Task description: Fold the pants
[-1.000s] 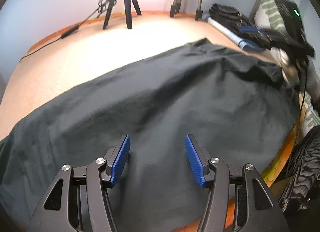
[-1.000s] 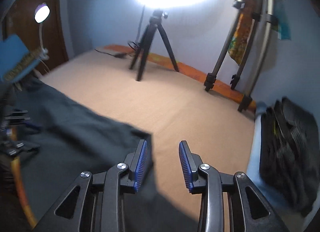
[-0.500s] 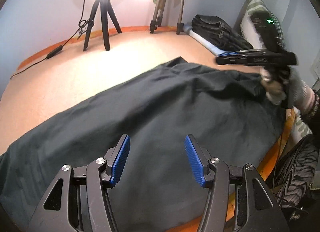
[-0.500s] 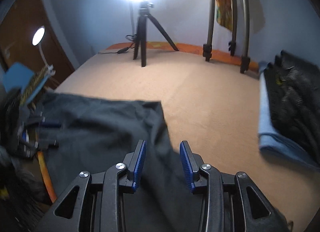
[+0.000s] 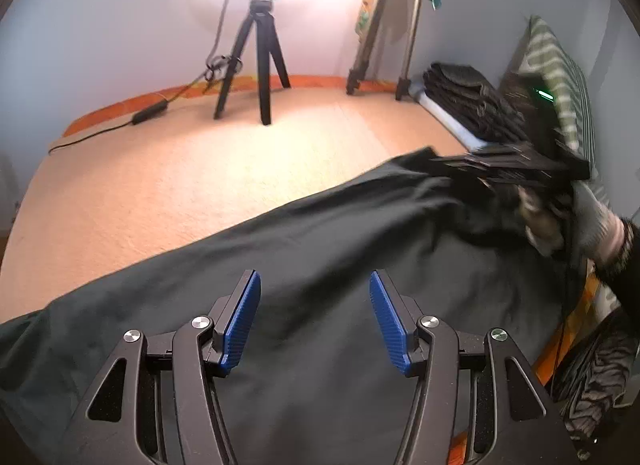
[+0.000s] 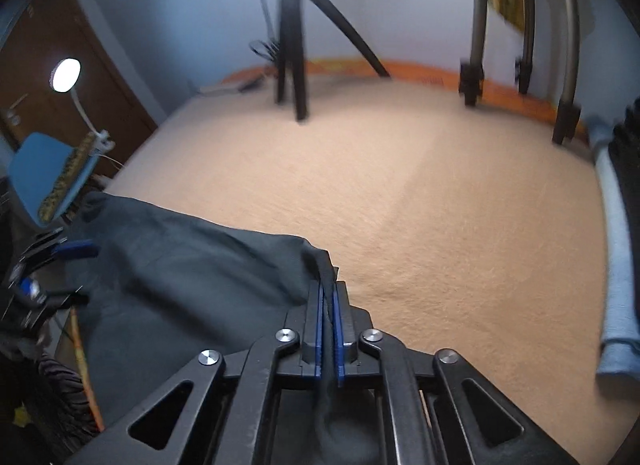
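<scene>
The dark pants [image 5: 320, 249] are lying spread across the peach-coloured bed [image 5: 200, 169], running from about eight o'clock up toward two o'clock in the left wrist view, laid out flat, presumably so a fold can be carried over cleanly. Over in the right wrist view, the right tongs [image 6: 328, 305] are pinching right down on the corner of the pants [image 6: 192, 265], blue pads [image 6: 319, 317] nearly meeting with a ridge of dark cloth squeezed between them. That looks like the grip for lifting this end across. The same right tongs are showing blurred at three o'clock in the left wrist view, with the person's hand [image 5: 560, 221] behind them at the far end of the garment.

The left tongs [image 5: 316, 317] are sitting roughly half open at six o'clock, hovering over the middle of the fabric and gripping nothing; whether the tips are brushing the cloth, I can't tell. A folded dark stack [image 5: 468, 101] is waiting at one o'clock beside the tripod [image 5: 260, 53].
</scene>
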Motion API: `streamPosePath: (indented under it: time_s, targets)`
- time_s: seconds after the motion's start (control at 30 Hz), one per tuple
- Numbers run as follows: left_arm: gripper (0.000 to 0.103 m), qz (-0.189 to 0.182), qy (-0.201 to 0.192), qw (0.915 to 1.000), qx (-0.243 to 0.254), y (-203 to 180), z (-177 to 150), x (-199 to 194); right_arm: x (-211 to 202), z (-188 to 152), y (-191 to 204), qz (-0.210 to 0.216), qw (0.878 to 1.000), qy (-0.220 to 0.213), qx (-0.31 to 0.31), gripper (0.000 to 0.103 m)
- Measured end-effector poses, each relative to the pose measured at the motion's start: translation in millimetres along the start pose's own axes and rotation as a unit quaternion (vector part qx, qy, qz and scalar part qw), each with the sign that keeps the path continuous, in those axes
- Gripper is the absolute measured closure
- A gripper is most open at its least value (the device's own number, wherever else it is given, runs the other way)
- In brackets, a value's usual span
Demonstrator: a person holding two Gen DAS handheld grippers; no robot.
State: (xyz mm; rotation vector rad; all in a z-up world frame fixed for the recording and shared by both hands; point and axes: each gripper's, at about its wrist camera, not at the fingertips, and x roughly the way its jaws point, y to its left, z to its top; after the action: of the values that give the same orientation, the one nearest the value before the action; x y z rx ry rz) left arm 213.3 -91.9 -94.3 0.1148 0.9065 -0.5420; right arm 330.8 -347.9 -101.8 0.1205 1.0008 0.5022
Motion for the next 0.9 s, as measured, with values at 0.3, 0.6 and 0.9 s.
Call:
streamPosePath:
  time_s: [0.3,0.6,0.9]
  targets:
    - [0.047,-0.006,-0.038,0.9987,-0.034,9.3,4.2,-17.2,-77.7,-62.7,96.0,-0.013,0.985,-0.069,-0.156,0.102]
    - [0.047,-0.024,-0.004,0.9997,0.002,-15.1,-8.3,1.9,-68.8,-141.5,147.6,-0.046,0.959,-0.043,-0.276,0.101]
    - [0.047,-0.029,0.059,0.9971,0.038,-28.7,-50.5,19.6,-65.9,-167.1,150.4,-0.035,0.953,-0.009,-0.299,0.087]
